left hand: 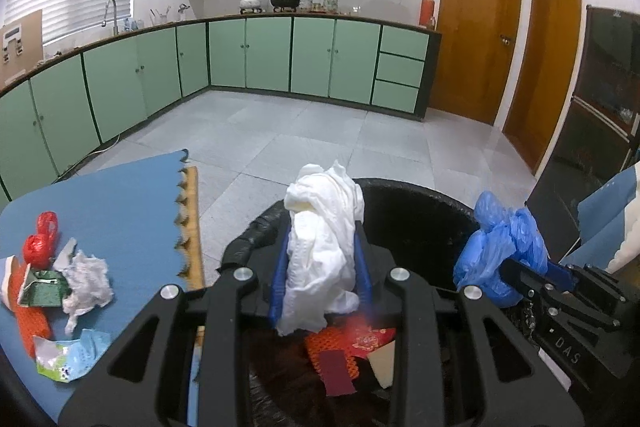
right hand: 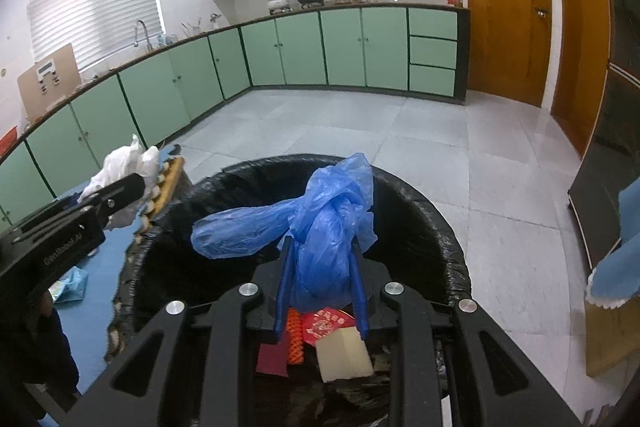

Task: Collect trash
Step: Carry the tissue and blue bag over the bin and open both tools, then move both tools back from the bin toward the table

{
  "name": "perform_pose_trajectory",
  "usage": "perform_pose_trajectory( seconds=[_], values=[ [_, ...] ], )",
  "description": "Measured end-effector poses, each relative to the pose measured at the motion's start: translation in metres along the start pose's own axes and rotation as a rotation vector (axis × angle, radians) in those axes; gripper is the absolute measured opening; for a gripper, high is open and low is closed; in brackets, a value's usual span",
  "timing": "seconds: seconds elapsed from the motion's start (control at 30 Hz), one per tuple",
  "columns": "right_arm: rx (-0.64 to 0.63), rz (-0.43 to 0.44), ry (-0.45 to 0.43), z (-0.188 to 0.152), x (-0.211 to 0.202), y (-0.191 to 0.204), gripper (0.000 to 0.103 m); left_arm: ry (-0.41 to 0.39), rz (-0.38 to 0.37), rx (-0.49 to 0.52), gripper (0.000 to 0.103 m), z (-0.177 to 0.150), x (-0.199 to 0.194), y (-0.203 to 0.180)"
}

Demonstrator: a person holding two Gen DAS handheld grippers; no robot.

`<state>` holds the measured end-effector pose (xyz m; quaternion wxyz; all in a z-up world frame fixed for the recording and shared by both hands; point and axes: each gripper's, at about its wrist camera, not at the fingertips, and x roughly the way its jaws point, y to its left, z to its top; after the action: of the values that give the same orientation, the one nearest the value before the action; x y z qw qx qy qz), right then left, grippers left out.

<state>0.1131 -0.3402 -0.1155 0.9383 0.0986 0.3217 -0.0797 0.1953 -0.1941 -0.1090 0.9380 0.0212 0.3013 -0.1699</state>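
The left gripper, black-bodied with blue finger pads, has its jaws drawn in narrow and clamped on a crumpled white tissue wad that bulges up past the fingertips and hangs down in front of the gripper body. The right gripper, of the same build, is likewise closed narrow on a knotted blue plastic bag, whose loose tail balloons out to the left of the fingers. Both held items hang over the mouth of a round bin lined with a black plastic bag; the white wad sits above the bin's near-left rim, the blue bag over its middle. Inside the bin, below the fingers, lie a red printed paper packet, an orange mesh sleeve, a dark red card and a cream-coloured block of foam or card. In the left wrist view the right gripper shows at the right edge with the blue bag at its tip; in the right wrist view the left gripper shows at the left edge with the white wad. To the left of the bin lies a blue foam mat with a toothed edge, touching a strip of wooden board along that edge. On the mat rest a knotted red plastic bag, a crumpled grey-white paper ball, a torn green carton, an orange mesh piece and a light blue printed wrapper. Beyond stretches a grey tiled floor, ringed by pale green kitchen cabinets.
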Motion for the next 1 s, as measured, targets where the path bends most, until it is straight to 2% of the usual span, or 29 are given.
perform_pose_trajectory(
  seconds=[0.13, 0.23, 0.33, 0.37, 0.47, 0.57, 0.6, 0.7, 0.8, 1.0],
  values=[
    [0.013, -0.008, 0.025, -0.004, 0.012, -0.007, 0.025, 0.019, -0.006, 0.019, 0.028, 0.001, 0.015, -0.007],
    [0.009, -0.009, 0.042, -0.008, 0.02, -0.009, 0.029, 0.048, -0.02, 0.021, 0.03, 0.0, 0.028, -0.011],
    [-0.005, -0.018, 0.051, -0.01, 0.023, -0.009, 0.035, 0.072, -0.028, 0.019, 0.044, -0.002, 0.035, -0.012],
    [-0.007, -0.024, 0.05, -0.011, 0.023, -0.01, 0.042, 0.075, -0.03, 0.02, 0.05, -0.003, 0.034, -0.012],
    [-0.007, -0.04, 0.047, -0.013, 0.021, -0.012, 0.056, 0.073, -0.038, 0.023, 0.056, -0.001, 0.03, -0.01],
    [0.003, -0.077, 0.035, -0.016, 0.015, -0.014, 0.085, 0.061, -0.041, 0.015, 0.062, 0.001, 0.024, -0.003],
    [0.005, -0.086, 0.029, -0.016, 0.013, -0.014, 0.091, 0.056, -0.04, 0.012, 0.064, 0.002, 0.021, -0.001],
    [0.01, -0.095, 0.013, -0.014, 0.002, -0.008, 0.096, 0.029, -0.036, -0.006, 0.072, 0.009, 0.009, 0.01],
    [0.004, -0.08, -0.012, -0.01, -0.013, 0.002, 0.097, -0.007, -0.026, -0.032, 0.078, 0.015, -0.011, 0.03],
    [-0.001, -0.014, -0.08, 0.011, -0.041, 0.037, 0.097, -0.089, 0.044, -0.065, 0.081, 0.023, -0.06, 0.075]
  ],
)
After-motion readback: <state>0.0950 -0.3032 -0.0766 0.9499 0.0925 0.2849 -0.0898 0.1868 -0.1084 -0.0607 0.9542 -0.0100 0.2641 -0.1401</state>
